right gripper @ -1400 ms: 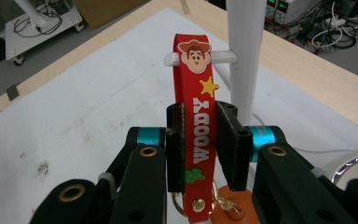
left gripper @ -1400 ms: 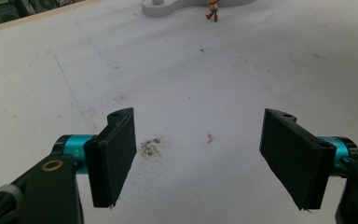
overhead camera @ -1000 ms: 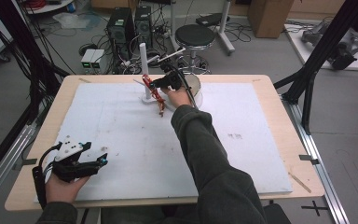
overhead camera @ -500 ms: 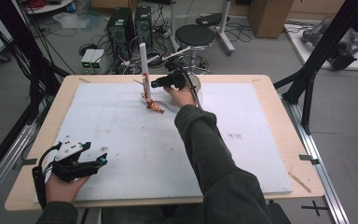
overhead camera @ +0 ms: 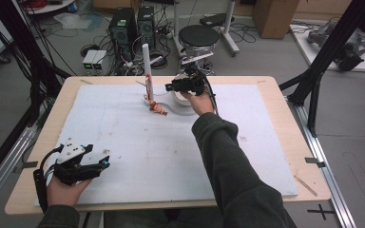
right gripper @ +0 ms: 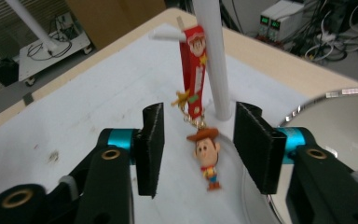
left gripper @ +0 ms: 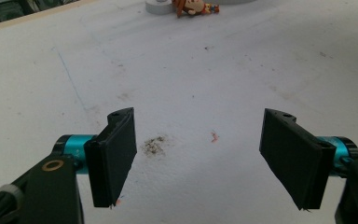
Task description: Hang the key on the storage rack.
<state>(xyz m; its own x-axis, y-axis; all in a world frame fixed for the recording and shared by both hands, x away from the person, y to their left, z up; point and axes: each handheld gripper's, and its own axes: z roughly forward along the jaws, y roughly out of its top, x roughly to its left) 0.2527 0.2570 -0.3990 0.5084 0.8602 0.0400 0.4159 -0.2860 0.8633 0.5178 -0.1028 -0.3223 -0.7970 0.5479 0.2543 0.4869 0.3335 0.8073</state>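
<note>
Two black jaws of the right gripper have just been opening, released around a small cowboy figurine keychain hanging from a red strap on a white upright post. Near the table's left corner, the left gripper rests with jaws wide apart, holding nothing.

Grey floor; black stool behind wooden table; computer towers, tangled cables, cardboard box beyond.

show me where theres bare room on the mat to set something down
The mat is bare between the left tongs and the keychain, and on its right half beyond the sleeve. It is crowded at the far edge: post, keychain, bowl and right tongs sit close together.
</note>
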